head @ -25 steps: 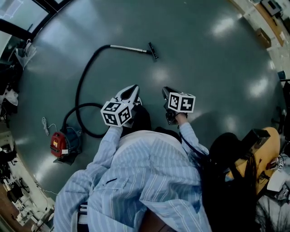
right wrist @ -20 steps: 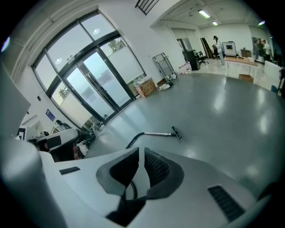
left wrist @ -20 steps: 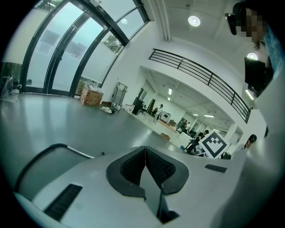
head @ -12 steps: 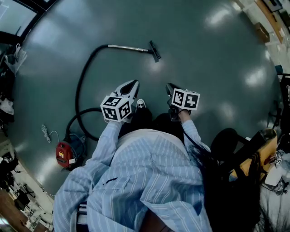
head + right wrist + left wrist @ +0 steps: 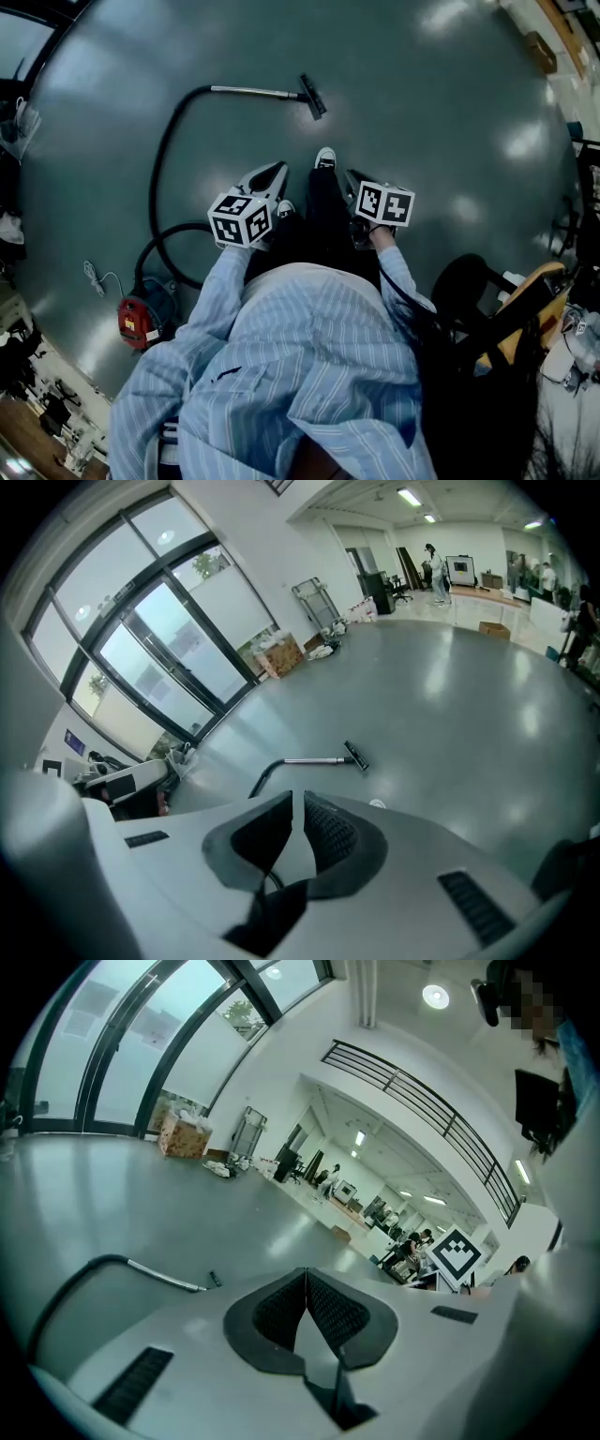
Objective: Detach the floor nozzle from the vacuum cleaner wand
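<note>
A red canister vacuum (image 5: 134,321) sits on the grey floor at the lower left of the head view. Its black hose (image 5: 161,169) loops up to a metal wand (image 5: 251,91) that ends in a small black floor nozzle (image 5: 313,97). The wand (image 5: 314,760) and nozzle (image 5: 356,756) lie ahead in the right gripper view, and the wand (image 5: 167,1278) shows small in the left gripper view. My left gripper (image 5: 277,171) and right gripper (image 5: 351,180) are both shut and empty, held in front of me, well short of the nozzle.
My shoe (image 5: 324,157) steps forward between the grippers. A white power cord (image 5: 98,277) lies beside the vacuum. A chair and a yellow object (image 5: 539,292) stand at the right. Tall windows (image 5: 169,658), boxes (image 5: 184,1135) and distant desks ring the open floor.
I have walked toward the wand, so the nozzle and hose have drawn nearer to both grippers. One foot has stepped out ahead. Both grippers stayed shut.
</note>
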`<state>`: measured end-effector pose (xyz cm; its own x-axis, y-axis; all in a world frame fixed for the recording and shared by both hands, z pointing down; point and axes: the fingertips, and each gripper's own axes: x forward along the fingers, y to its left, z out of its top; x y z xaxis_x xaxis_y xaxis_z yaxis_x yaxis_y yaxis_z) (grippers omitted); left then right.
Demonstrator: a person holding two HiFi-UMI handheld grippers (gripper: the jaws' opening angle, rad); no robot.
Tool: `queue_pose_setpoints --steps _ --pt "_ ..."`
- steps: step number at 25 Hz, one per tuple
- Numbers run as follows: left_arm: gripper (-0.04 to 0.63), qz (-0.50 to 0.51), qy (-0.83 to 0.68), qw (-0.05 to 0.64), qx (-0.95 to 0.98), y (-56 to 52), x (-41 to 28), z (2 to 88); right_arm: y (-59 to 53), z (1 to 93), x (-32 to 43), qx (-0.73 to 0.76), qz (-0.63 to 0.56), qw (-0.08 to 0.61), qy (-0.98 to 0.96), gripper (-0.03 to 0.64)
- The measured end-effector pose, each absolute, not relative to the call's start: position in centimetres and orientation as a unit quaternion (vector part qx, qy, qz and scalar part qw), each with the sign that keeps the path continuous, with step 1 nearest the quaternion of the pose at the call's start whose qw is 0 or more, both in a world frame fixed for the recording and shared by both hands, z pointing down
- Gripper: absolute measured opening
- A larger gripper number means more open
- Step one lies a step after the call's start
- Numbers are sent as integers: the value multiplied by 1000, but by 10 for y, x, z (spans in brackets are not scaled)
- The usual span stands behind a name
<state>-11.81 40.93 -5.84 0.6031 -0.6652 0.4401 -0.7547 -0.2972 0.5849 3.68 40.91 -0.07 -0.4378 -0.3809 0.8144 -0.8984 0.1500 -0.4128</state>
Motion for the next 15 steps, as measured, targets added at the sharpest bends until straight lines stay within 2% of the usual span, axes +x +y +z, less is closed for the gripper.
queue_pose_setpoints --steps 7,15 --pt "6 55 -470 400 785 349 -122 -49 322 8 38 432 459 277 -725 43" --pt "8 19 -459 422 781 248 -88 -59 197 -6 62 410 436 276 -752 43"
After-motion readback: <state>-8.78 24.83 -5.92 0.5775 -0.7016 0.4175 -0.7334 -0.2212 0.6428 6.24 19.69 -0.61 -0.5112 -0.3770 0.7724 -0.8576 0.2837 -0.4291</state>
